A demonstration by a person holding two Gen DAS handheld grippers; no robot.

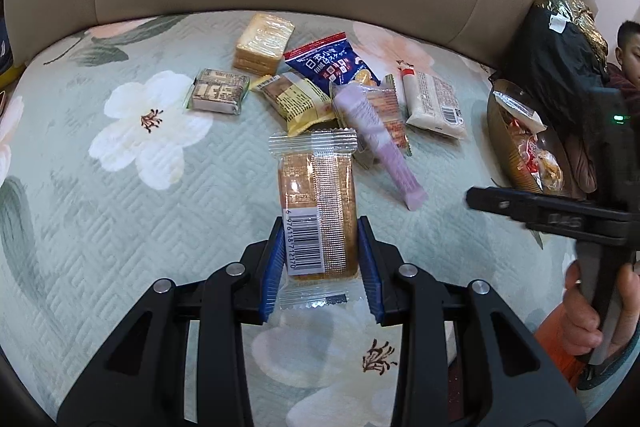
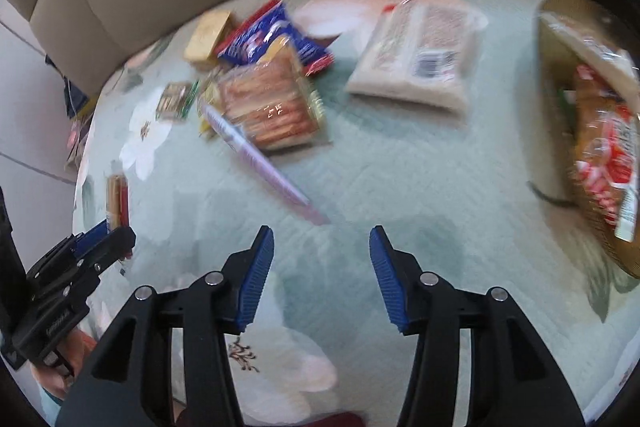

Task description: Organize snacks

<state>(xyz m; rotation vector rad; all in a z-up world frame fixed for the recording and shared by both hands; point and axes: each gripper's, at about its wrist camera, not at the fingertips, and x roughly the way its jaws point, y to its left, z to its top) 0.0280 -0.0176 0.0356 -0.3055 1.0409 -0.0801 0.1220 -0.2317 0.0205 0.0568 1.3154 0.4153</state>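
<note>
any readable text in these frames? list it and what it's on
"6 976118 712170": barcode digits on the clear-wrapped biscuit pack held in the left gripper.
Blue snack bag: large white characters, too distorted to read reliably.
White packet and small green-edged packet: print too small.
Right wrist view: all print motion-blurred.

Pale-green quilted cover (image 1: pixel 120 227) with white flowers; blue-padded black tool (image 1: pixel 320 259); lilac stick (image 1: pixel 380 143).

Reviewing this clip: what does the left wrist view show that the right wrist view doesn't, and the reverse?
Only the left wrist view shows the barcode on the clear-wrapped cake clamped in the left gripper, and a hand on the right gripper's handle. Only the right wrist view shows the right gripper open and holding nothing. Both show the purple stick, blue bag, white packet and snack bowl.
</note>
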